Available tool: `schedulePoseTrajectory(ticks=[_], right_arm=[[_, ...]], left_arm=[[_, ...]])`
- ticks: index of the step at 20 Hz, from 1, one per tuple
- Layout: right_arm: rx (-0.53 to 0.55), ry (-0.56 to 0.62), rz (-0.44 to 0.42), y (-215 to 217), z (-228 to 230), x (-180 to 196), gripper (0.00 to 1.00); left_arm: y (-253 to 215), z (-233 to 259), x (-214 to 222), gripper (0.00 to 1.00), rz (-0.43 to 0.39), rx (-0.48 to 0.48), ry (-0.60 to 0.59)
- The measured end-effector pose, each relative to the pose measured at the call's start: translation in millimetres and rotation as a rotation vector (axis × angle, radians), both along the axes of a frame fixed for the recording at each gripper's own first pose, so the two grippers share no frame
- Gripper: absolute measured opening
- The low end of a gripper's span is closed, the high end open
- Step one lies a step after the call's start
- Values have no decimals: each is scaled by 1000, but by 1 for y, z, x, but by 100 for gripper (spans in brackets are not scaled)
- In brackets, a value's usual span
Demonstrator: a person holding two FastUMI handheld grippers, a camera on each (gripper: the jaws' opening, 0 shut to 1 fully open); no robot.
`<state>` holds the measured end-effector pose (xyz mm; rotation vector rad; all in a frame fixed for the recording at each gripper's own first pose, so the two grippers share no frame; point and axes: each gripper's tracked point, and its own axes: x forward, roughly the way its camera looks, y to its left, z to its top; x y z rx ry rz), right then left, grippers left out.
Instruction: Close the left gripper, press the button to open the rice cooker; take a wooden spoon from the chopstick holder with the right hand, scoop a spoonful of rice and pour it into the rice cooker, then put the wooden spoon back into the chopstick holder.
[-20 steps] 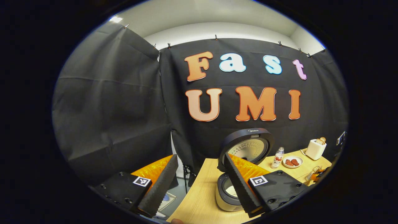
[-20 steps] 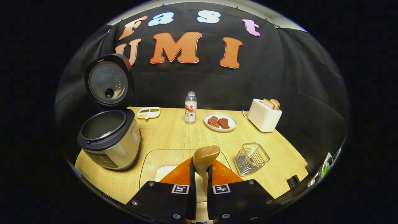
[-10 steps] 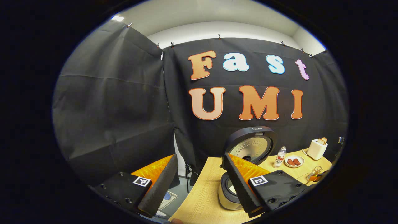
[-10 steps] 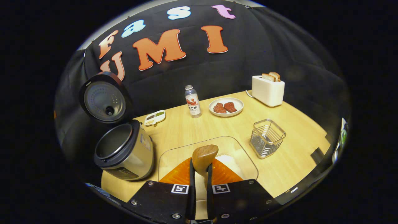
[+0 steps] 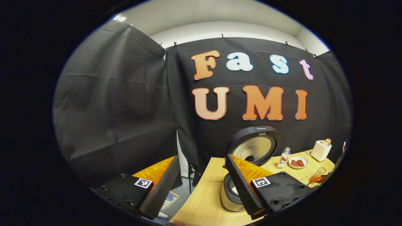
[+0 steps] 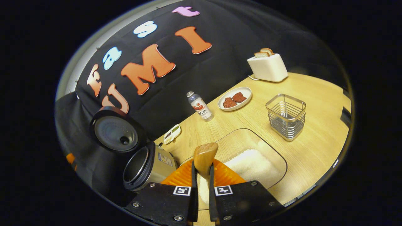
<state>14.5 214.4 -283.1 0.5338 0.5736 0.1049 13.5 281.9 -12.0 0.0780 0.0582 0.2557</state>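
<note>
In the left gripper view, the left gripper (image 5: 201, 185) hangs released, its two fingers spread wide with nothing between them, off the near left corner of the wooden table (image 5: 204, 201). Past its right finger stands the rice cooker (image 5: 230, 196), lid (image 5: 254, 146) swung upright to show a pale perforated inner face; the pot is largely hidden by the finger. Farther along the table are one small bottle (image 5: 284, 158), one plate (image 5: 298, 162) holding two reddish pieces, and one white toaster (image 5: 320, 150) with bread in its slots. In the right gripper view, the right gripper (image 6: 201, 175) is clenched on the wooden spoon (image 6: 204, 160), both fingers pressing its neck; the smooth brown rounded bowl stands up just above the fingertips, over a clear glass dish (image 6: 276, 157) that holds a heap of white rice (image 6: 248, 166). The rice cooker (image 6: 147, 166) sits at left, lid (image 6: 116, 133) raised, its metal pot's contents not visible. One wire chopstick holder (image 6: 285, 116) stands beyond the dish. Also here: one bottle (image 6: 199, 105), one plate (image 6: 235, 98) with two pieces, one toaster (image 6: 267, 66), one small divided tray (image 6: 172, 133).
</note>
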Motion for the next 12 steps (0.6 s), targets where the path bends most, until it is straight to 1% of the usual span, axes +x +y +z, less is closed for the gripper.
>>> schedulePoseTrajectory(ticks=[6,12], right_arm=[[251,61,-66,0,-3,0,13],[447,76,-165,-20,5,2,13]], left_arm=[[-1,5,0,100,10,12,-8],[-11,7,7,100,-9,12,-13]])
